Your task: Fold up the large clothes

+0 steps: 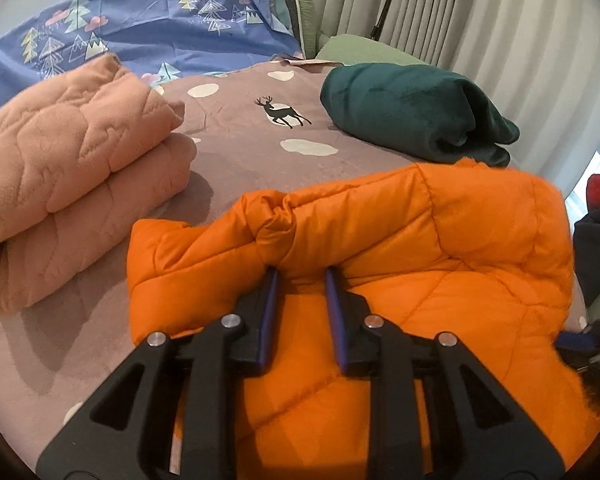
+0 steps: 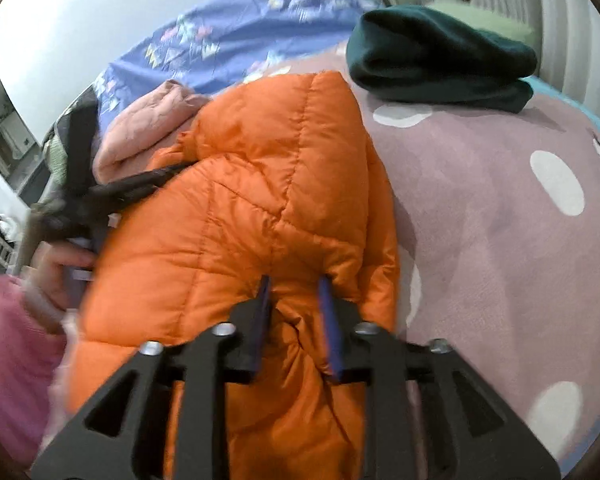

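Note:
A puffy orange jacket (image 1: 420,240) (image 2: 260,200) lies bunched on the mauve spotted bed cover (image 1: 240,132) (image 2: 480,200). My left gripper (image 1: 302,272) is shut on a gathered fold at the jacket's far edge; the right wrist view shows it from the side (image 2: 176,170), pinching that fold. My right gripper (image 2: 294,280) hangs over the jacket's near right edge. Its jaws stand apart with a ridge of orange fabric loosely between them. A hand (image 2: 56,264) in a pink sleeve (image 2: 16,360) holds the left gripper.
A folded pink quilted garment (image 1: 80,168) (image 2: 148,128) sits left of the jacket. A folded dark green fleece (image 1: 412,112) (image 2: 436,64) lies at the back right. A blue tree-print sheet (image 1: 160,28) covers the far end; curtains (image 1: 480,12) hang behind.

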